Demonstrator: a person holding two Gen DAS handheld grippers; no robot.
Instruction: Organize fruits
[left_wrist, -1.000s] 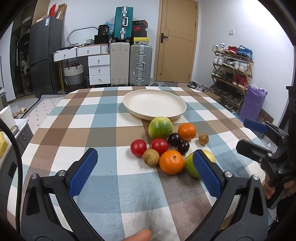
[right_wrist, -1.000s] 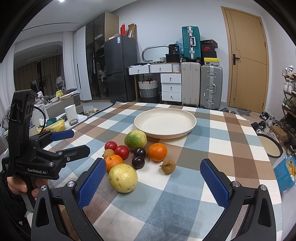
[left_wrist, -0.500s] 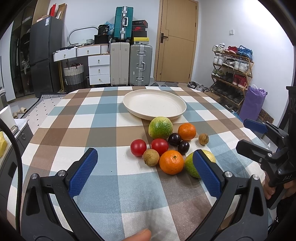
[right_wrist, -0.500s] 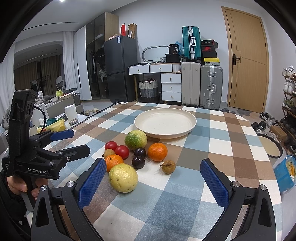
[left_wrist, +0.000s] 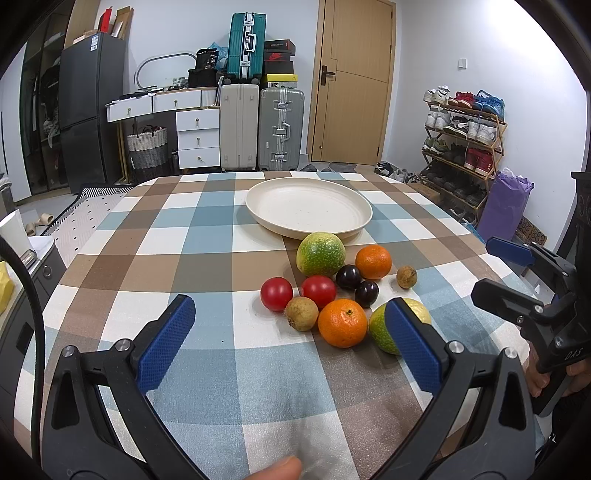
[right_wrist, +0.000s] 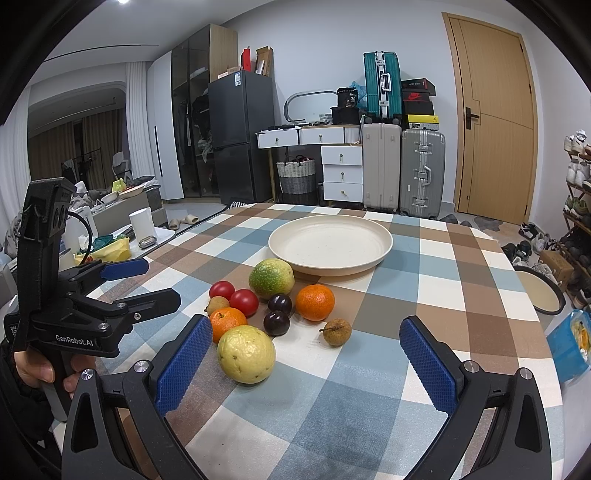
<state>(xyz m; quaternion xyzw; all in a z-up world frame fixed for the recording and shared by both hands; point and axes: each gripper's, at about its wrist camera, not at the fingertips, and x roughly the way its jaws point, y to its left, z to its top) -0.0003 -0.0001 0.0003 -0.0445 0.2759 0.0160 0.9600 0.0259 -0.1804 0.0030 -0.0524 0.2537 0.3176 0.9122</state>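
The left gripper (left_wrist: 291, 332) and right gripper (right_wrist: 306, 350) both gape wide over the checked tablecloth (left_wrist: 207, 251), holding nothing, short of the fruits (right_wrist: 273, 306).

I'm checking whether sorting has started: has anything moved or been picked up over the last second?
Nothing has visibly changed. The left tongs and right tongs hang open in the same spots, holding nothing. The fruits, such as the yellow-green fruit and the near orange, lie where they were on the checked tablecloth, and the cream plate remains empty.
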